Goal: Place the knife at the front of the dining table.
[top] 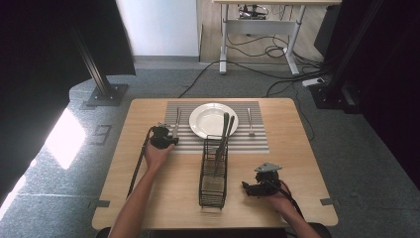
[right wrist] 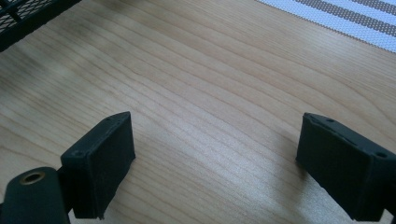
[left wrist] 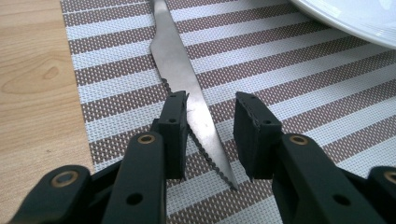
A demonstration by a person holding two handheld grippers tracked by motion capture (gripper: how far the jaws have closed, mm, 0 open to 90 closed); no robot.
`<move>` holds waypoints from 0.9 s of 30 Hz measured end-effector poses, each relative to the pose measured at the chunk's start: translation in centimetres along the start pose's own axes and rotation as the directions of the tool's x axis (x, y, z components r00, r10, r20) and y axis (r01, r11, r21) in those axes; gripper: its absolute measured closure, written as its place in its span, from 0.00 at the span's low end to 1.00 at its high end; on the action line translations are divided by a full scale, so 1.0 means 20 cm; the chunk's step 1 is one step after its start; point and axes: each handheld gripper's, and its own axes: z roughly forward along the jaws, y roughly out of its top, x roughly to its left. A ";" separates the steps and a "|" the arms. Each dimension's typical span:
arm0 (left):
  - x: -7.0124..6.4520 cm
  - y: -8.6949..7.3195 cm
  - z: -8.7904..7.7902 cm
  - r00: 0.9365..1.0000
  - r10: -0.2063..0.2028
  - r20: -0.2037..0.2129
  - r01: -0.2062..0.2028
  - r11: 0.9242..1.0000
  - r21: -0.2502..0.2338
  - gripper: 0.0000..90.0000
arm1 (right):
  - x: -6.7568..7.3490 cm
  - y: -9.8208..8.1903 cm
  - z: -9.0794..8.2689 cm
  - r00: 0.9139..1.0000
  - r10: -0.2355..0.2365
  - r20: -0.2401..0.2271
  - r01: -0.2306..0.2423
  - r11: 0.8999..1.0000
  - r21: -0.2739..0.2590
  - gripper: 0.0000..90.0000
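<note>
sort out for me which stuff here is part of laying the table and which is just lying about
Seems part of the job:
knife, between the open left gripper
plate
striped placemat
fork
wire caddy holding cutlery
right gripper, open over bare wood

Lying about:
desk
floor cables

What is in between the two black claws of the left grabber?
A serrated knife lies on the striped placemat between the left gripper's open jaws, seen in the left gripper view.
</note>
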 end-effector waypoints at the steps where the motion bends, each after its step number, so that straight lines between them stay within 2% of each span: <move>1: 0.00 0.00 0.00 1.000 -0.001 0.000 0.001 1.000 0.000 0.73 | 0.00 0.00 0.00 1.000 0.000 0.000 0.000 1.000 0.000 0.13; 8: 0.00 0.00 0.00 1.000 -0.007 0.001 0.007 1.000 -0.004 0.72 | 0.00 0.00 0.00 1.000 0.000 -0.001 0.000 1.000 0.000 0.13; 10: 0.00 0.00 -0.01 1.000 -0.001 -0.018 0.001 1.000 -0.011 0.66 | 0.00 0.00 0.00 1.000 -0.001 -0.001 0.001 1.000 0.000 0.13; 13: 0.00 0.00 -0.03 0.999 -0.003 -0.037 0.001 0.999 -0.046 0.56 | 0.00 0.00 0.00 1.000 0.000 -0.001 0.000 1.000 0.000 0.13; 17: -0.01 0.01 -0.06 0.999 0.015 -0.044 -0.018 0.998 -0.063 0.42 | 0.00 0.00 0.00 1.000 -0.005 -0.006 0.005 1.000 0.004 0.13; 20: -0.01 0.01 -0.09 0.999 0.027 -0.029 -0.029 0.997 -0.078 0.36 | 0.00 0.00 -0.01 1.000 -0.006 -0.007 0.006 1.000 0.005 0.13; 27: -0.04 0.02 -0.17 0.999 0.043 0.000 -0.043 0.993 -0.113 0.32 | 0.00 0.00 -0.01 1.000 -0.006 -0.008 0.006 1.000 0.005 0.12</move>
